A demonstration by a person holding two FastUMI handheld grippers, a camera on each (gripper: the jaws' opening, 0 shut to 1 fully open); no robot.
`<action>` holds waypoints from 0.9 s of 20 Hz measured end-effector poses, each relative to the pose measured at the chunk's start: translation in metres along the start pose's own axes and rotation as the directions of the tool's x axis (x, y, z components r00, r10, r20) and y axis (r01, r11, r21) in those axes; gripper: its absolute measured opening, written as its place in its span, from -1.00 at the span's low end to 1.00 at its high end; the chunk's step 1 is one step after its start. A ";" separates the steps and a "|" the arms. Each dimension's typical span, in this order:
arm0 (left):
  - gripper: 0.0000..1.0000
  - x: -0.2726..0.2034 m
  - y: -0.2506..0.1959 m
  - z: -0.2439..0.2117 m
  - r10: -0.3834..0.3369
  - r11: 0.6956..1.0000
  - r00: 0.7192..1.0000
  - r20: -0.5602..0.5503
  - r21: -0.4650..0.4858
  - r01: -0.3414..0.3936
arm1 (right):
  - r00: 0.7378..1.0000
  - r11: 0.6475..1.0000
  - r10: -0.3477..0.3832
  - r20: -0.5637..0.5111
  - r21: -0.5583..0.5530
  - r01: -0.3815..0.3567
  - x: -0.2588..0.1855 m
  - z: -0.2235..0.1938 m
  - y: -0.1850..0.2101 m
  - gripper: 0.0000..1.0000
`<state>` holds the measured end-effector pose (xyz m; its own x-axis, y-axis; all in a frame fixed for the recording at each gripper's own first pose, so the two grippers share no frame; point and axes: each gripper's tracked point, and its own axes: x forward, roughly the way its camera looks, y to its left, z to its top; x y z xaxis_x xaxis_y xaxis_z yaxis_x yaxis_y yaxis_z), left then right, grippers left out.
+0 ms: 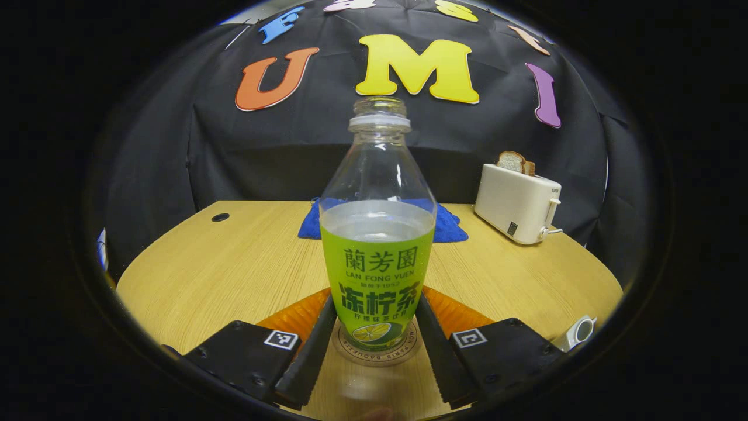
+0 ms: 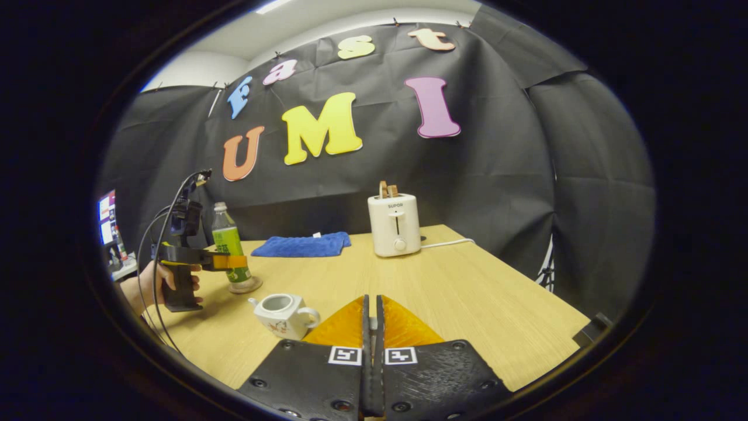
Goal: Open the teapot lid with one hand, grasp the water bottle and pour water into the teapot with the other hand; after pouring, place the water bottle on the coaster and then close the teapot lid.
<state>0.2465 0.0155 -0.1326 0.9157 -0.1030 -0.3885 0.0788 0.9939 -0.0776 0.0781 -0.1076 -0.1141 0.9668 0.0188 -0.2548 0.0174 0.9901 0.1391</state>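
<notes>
1. Green label with printed writing and a lemon picture on the water bottle [image 1: 377, 257]; not read out. Printed ring of text around the coaster [image 1: 404, 349] rim.
2. Bottle uncapped, upright on the coaster, clear liquid up to about the label's top edge. Teapot [image 2: 283, 316] on the table [image 1: 234, 263], lid off, opening bare, contents not discernible.
3. Left gripper [image 1: 377, 304] level, fingers flanking the bottle's lower sides; actual squeeze impossible to tell. Held by a hand [image 2: 158, 280] at the table edge.
4. Right gripper [image 2: 372, 301] fingers closed together, just right of the teapot; anything pinched at the tips unclear.
5. Toaster [image 1: 517, 204] with bread, blue cloth [image 1: 450, 225] behind.
</notes>
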 end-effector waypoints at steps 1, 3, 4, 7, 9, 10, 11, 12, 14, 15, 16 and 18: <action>0.75 -0.001 0.001 -0.002 0.000 1.000 1.000 -0.011 0.000 0.000 | 1.000 1.000 0.000 0.001 0.001 0.000 -0.001 0.001 0.000 -1.00; 0.99 -0.001 0.000 -0.002 0.007 1.000 1.000 -0.011 -0.006 -0.007 | 1.000 1.000 -0.002 0.006 0.001 0.002 -0.002 0.003 -0.001 -1.00; 0.99 -0.001 -0.003 -0.002 -0.003 1.000 1.000 -0.011 -0.009 0.003 | 1.000 1.000 -0.001 0.006 0.002 0.001 -0.003 0.003 0.000 -1.00; 0.99 -0.009 0.000 0.000 0.015 1.000 1.000 -0.001 0.001 -0.015 | 1.000 1.000 0.003 -0.003 -0.015 -0.003 -0.004 0.000 0.003 -1.00; 0.99 -0.016 0.002 0.002 0.026 1.000 1.000 0.017 0.001 -0.026 | 1.000 1.000 0.014 -0.006 -0.024 -0.014 -0.007 0.003 0.009 -1.00; 0.99 -0.020 0.002 -0.002 0.027 1.000 0.999 0.018 -0.002 -0.027 | 1.000 0.999 0.018 -0.005 -0.027 -0.018 -0.008 0.004 0.012 -1.00; 0.99 -0.023 0.005 -0.005 0.031 1.000 0.999 0.011 -0.002 -0.031 | 1.000 0.999 0.022 0.000 -0.031 -0.022 -0.010 0.007 0.015 -1.00; 0.99 -0.025 0.007 -0.011 0.031 1.000 1.000 -0.002 -0.003 -0.031 | 1.000 0.999 0.025 0.009 -0.037 -0.025 -0.013 0.010 0.017 -1.00; 0.99 -0.037 0.006 -0.021 0.020 0.999 0.999 -0.027 -0.027 -0.021 | 0.999 0.999 0.037 0.014 -0.036 -0.036 -0.017 0.012 0.026 -1.00; 0.99 -0.044 0.006 -0.024 0.013 0.999 0.999 -0.031 -0.039 -0.014 | 0.999 0.998 0.043 0.016 -0.036 -0.042 -0.018 0.013 0.031 -1.00; 0.99 -0.054 0.007 -0.027 0.011 0.999 0.999 -0.031 -0.041 -0.013 | 0.999 0.998 0.050 0.020 -0.042 -0.049 -0.019 0.015 0.037 -1.00; 0.99 -0.076 0.017 -0.031 0.029 0.999 0.999 -0.018 -0.036 -0.030 | 0.997 0.995 0.075 0.029 -0.069 -0.072 -0.018 0.020 0.053 -1.00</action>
<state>0.1661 0.0394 -0.1327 0.9102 -0.0749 -0.4073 0.0374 0.9944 -0.0992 0.0664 -0.0584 -0.0828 0.9724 0.0885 -0.2157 -0.0703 0.9934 0.0906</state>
